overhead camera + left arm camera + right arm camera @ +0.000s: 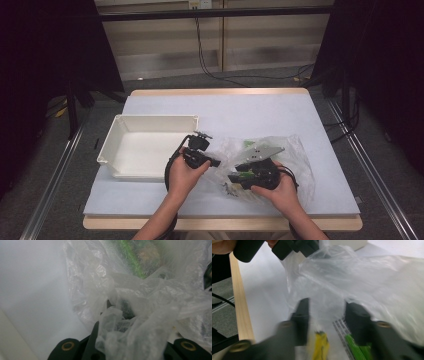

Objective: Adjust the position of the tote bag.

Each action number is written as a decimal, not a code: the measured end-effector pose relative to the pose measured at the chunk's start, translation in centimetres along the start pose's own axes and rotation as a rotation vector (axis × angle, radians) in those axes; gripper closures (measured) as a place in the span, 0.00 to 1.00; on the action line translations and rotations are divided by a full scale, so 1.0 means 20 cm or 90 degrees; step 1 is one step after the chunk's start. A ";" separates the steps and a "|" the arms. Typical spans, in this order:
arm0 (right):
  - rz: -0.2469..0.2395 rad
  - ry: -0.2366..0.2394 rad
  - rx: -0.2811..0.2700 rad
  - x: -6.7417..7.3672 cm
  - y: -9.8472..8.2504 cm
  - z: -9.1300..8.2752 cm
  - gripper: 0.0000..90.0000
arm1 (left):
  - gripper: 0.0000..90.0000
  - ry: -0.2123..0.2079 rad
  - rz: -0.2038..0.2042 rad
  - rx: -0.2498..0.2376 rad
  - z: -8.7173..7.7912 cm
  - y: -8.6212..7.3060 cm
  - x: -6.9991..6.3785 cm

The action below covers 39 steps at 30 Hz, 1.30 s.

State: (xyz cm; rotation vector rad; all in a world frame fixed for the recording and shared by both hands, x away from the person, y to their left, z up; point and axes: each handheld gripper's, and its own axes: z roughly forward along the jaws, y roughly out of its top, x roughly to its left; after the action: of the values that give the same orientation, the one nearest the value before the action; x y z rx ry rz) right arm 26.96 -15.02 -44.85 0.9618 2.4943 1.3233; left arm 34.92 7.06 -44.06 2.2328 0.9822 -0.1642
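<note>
Pale blue table (250, 115), wooden edge, grey floor, dark curtains either side

The tray (150, 145) lies on the counter (260, 110), left of the bag (295, 155); both grippers meet at the bag.

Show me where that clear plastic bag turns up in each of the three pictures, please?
High view: the plastic bag lies crumpled right of centre, beside the white tray.
Left gripper view: it takes up the centre and right, bunched between the left tool's shut jaws.
Right gripper view: it spreads across the centre and right, just beyond the right tool.
Shared landmark: the green item inside the bag.
</note>
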 end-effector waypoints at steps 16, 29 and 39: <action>-0.044 0.034 0.063 0.08 -0.06 0.09 0.77 | 0.92 -0.039 0.001 -0.005 0.00 -0.03 -0.05; 0.001 -0.010 -0.010 0.02 0.00 -0.08 0.65 | 0.98 -0.033 -0.009 0.002 0.03 -0.04 -0.05; 0.109 -0.043 -0.007 -0.13 0.06 0.09 0.96 | 0.84 -0.045 0.017 0.002 0.01 -0.05 -0.05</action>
State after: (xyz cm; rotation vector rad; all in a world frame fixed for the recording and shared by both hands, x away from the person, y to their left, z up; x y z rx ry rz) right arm 30.36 -14.91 -45.38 1.2214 2.3982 1.3252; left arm 33.51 6.78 -44.28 2.2265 0.9151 -0.2310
